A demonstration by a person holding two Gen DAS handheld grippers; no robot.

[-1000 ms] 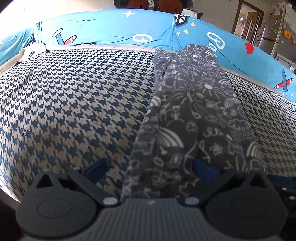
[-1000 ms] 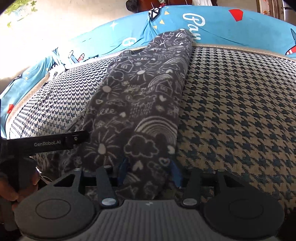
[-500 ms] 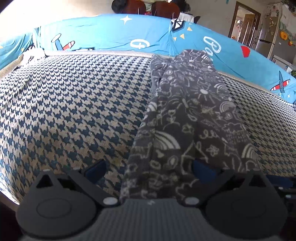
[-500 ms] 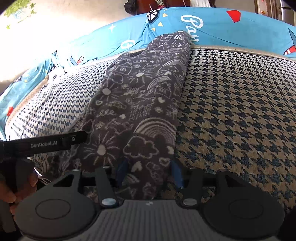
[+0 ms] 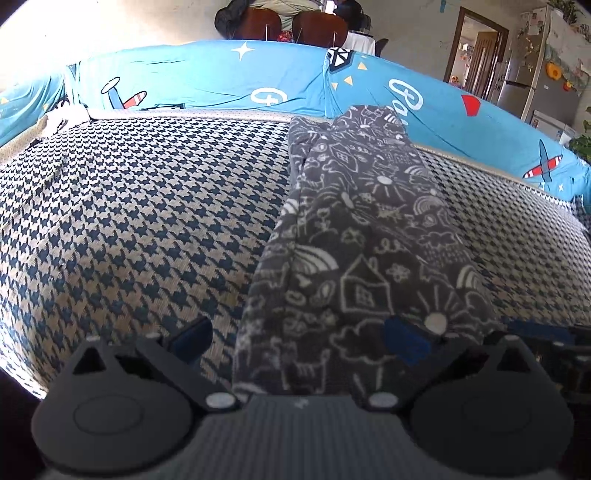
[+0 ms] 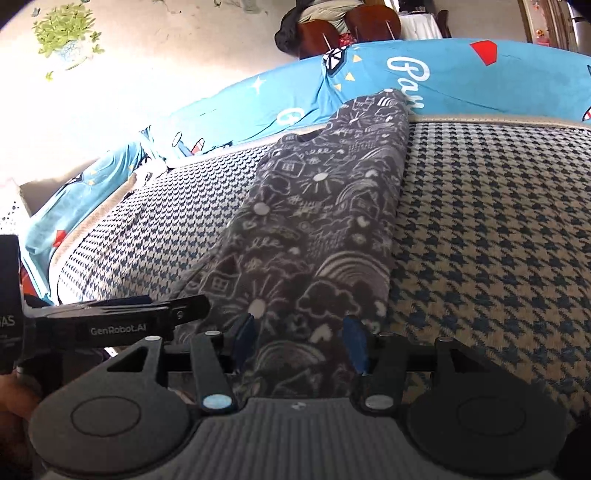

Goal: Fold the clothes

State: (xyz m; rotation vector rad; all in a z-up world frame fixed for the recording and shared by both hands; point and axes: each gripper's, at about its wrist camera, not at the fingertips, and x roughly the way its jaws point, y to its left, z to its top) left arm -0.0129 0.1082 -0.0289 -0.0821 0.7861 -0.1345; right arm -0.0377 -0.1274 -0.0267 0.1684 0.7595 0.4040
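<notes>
A dark grey garment with white doodle print lies as a long strip on the houndstooth cover, its far end up against the blue cushions. My left gripper is open wide at the near end, with the cloth's left part between its blue pads. In the right wrist view the same garment runs into my right gripper. Its jaws stand closer together but apart, with the cloth's right part between them. The left pad rests on the cloth. The garment's very end is hidden under both gripper bodies.
Blue printed cushions line the back and sides of the seat. The left gripper's black body and a hand sit at the lower left of the right wrist view. Wooden chairs stand behind; a fridge is far right.
Both grippers have shifted slightly over the near end of the garment. The cloth's print has slid rightward between the right jaws, and the left view now shows more of the room. Jaw widths are unchanged.
</notes>
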